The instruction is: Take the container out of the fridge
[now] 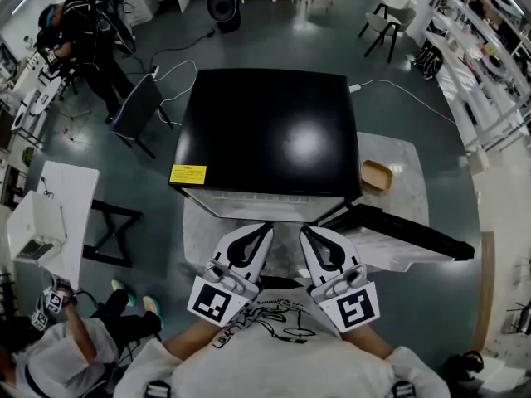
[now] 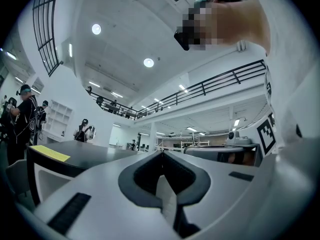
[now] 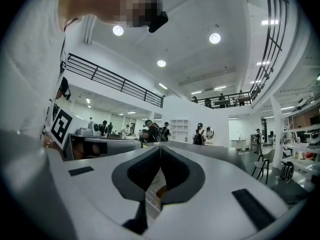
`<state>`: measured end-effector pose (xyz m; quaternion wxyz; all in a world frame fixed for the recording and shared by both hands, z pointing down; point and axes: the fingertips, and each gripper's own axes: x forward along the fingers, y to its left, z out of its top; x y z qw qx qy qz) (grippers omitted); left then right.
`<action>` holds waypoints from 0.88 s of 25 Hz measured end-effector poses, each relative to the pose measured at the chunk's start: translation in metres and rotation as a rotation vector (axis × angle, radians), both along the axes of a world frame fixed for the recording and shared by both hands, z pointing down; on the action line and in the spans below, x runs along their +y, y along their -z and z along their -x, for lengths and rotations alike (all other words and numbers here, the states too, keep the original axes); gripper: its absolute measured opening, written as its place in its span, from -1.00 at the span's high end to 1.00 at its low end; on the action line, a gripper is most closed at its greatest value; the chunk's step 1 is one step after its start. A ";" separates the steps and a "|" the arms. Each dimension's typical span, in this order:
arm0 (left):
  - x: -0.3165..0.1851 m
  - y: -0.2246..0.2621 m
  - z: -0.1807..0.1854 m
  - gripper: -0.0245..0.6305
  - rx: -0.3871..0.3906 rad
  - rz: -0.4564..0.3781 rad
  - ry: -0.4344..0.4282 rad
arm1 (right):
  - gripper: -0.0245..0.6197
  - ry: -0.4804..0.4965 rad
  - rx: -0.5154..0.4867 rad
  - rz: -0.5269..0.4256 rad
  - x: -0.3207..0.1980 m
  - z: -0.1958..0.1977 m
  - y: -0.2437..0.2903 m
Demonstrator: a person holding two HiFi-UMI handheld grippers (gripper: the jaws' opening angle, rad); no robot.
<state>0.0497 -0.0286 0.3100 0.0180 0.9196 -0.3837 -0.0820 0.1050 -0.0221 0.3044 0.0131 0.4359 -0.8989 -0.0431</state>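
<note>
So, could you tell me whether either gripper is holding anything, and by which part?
Nothing is held: the left gripper and the right gripper both have their jaws shut and empty, in front of the black fridge.

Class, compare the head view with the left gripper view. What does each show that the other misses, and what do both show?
Only the head view shows the fridge door, swung open to the right, and a small tan tray on the pale table beside the fridge. Only the left gripper view shows ceiling lights and a railed balcony. Both show the black fridge top with its yellow sticker, and the left gripper, jaws together with nothing between them.
</note>
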 end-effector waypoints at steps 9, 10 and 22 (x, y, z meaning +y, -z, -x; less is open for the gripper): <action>-0.007 -0.001 -0.018 0.88 -0.002 0.008 0.006 | 0.84 0.002 -0.003 -0.002 -0.006 -0.016 0.001; -0.007 -0.001 -0.018 0.88 -0.003 0.007 0.005 | 0.84 0.001 -0.002 -0.003 -0.006 -0.016 0.001; -0.013 0.000 -0.001 0.88 -0.018 -0.001 -0.018 | 0.84 -0.029 0.012 -0.014 -0.012 -0.001 0.004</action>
